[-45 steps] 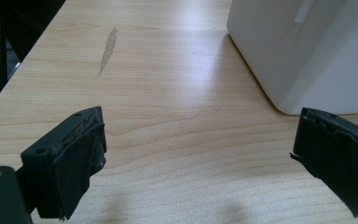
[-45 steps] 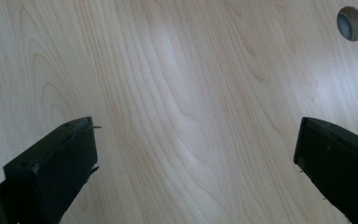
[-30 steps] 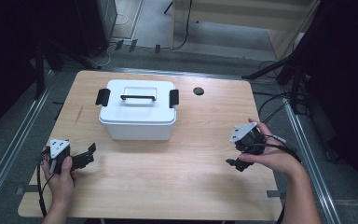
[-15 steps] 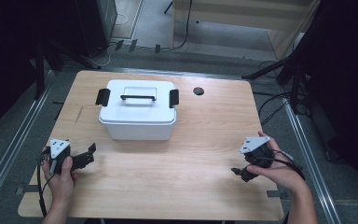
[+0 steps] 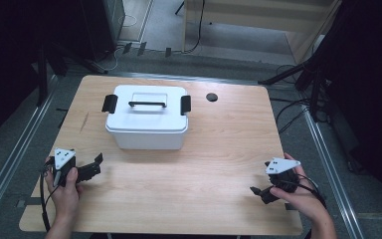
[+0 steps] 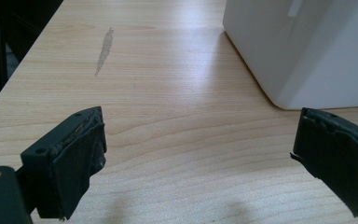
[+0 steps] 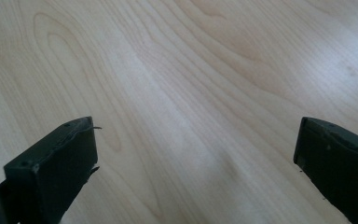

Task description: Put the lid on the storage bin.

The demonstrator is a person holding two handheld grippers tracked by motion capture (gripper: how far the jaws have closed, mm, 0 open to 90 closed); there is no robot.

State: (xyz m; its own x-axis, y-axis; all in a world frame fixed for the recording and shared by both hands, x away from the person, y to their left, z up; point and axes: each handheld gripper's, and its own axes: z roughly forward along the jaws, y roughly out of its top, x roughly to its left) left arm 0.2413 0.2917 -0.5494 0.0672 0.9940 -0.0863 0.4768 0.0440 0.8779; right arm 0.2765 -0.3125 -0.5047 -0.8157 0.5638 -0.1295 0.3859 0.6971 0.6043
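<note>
White plastic is what the storage box [image 5: 146, 124] is made of, and it is set on the far left part of the wooden desk [image 5: 219, 149], well apart from both grippers. It is stood upright with its lid [image 5: 146, 102] shut on top. A black carry handle [image 5: 147, 104] is laid flat across the middle of the lid, and a black clip is seen at each end, the left clip [image 5: 109, 103] and the right clip [image 5: 185, 104]. Both clips seem to be pressed down to lock the lid, though this is hard to be sure of from so far above. A small black round hole [image 5: 211, 97] is seen in the desk just behind the box on the right.

The left gripper [image 5: 95, 165] is held low near the front left corner of the desk, with its jaws spread wide and nothing between them. It is pointed toward the box, whose white corner [image 6: 303, 51] is seen ahead in the left gripper view, so the box is probably what will be reached for.

The right gripper [image 5: 257, 192] is held near the front right edge, jaws also spread wide with nothing held. Bare wood [image 7: 191, 93] is seen under it. It is likely kept there to wait, out of the way.
</note>
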